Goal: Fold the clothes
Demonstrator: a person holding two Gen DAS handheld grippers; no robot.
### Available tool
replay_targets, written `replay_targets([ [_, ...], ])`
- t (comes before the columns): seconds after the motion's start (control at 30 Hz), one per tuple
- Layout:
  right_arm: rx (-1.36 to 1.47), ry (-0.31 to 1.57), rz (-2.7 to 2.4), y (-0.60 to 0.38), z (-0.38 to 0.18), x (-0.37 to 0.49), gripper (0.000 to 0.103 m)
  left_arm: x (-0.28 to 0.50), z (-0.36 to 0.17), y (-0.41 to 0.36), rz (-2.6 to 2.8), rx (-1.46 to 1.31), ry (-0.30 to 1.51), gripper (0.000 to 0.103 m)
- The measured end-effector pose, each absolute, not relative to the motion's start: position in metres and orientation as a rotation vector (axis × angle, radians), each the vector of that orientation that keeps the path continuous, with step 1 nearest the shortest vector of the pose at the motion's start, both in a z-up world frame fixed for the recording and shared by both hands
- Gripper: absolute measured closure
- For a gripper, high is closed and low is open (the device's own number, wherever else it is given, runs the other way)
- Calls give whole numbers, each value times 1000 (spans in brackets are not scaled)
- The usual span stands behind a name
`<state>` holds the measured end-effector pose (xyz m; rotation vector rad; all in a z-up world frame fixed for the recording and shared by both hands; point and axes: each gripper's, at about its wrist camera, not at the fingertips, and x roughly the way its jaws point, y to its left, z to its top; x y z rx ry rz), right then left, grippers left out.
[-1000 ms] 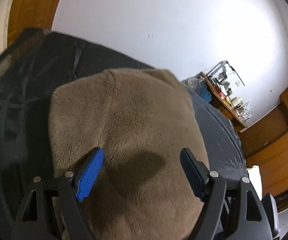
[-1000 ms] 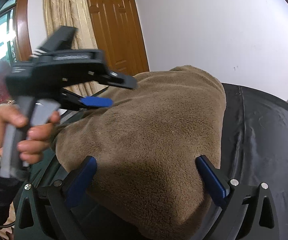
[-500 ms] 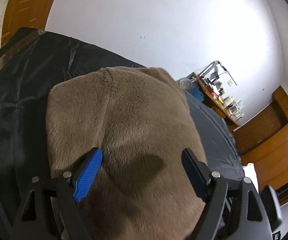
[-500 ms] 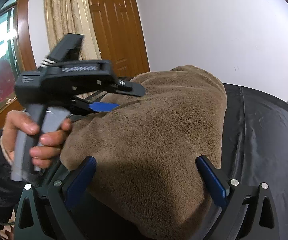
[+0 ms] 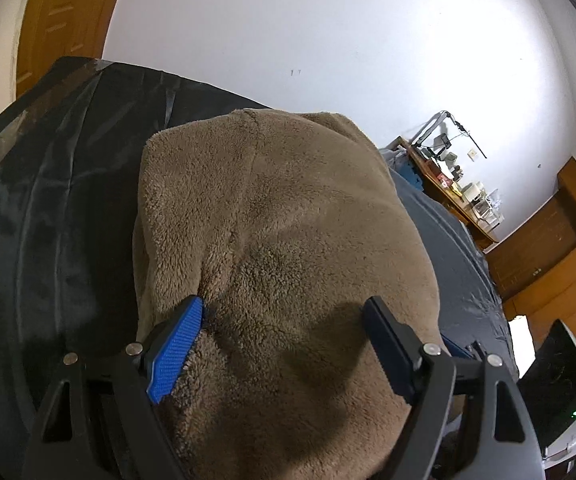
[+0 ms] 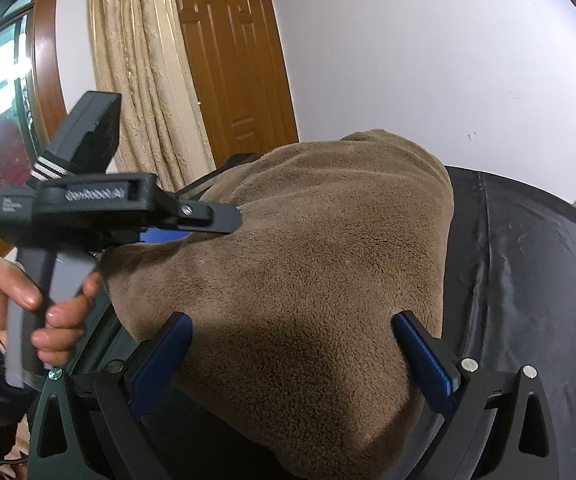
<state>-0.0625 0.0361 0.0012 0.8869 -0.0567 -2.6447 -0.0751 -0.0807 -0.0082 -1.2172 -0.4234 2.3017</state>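
Observation:
A thick brown fleece garment (image 5: 279, 216) lies folded in a bundle on a black cover (image 5: 59, 184). My left gripper (image 5: 283, 308) is open wide over the bundle's near part; its blue pad (image 5: 175, 344) touches the pile and nothing is pinched. In the right wrist view the same fleece garment (image 6: 320, 248) fills the middle. There my right gripper (image 6: 291, 320) is open too, straddling the bundle's near edge. The left gripper (image 6: 207, 226), held by a hand (image 6: 35, 304), reaches onto the garment's left side.
The black cover (image 6: 528, 280) spreads to the right of the bundle. A wooden door (image 6: 227, 64) and a beige curtain (image 6: 139, 72) stand behind at the left. A cluttered wooden desk (image 5: 452, 196) and brown cabinets (image 5: 556, 256) are at the far right.
The left gripper has slid to the right, further onto the fleece, and its fingertip now rests on the pile. The right gripper and the bundle have stayed put.

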Motion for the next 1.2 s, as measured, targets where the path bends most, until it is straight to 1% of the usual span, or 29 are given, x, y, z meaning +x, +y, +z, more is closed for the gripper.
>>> replay_targets([
  [0.23,887,-53,-2649,36,1,-63,1,-70,9,-100,2292,-1182,-530,18],
  [0.33,887,-51,-2651,36,1,-62,1,-73,14,-113,2338,-1181,-535,18],
  [0.5,887,-50,-2651,36,1,-60,1,-86,1,-129,2328,-1256,-603,18],
  [0.7,887,-49,-2652,35,1,-58,1,-113,-19,-127,2204,-1354,-631,18],
  [1.0,888,-48,-2653,35,2,-58,1,-144,-37,-118,2006,-1487,-568,18],
  [1.2,888,-46,-2654,35,2,-57,1,-156,-41,-116,1960,-1499,-533,13],
])
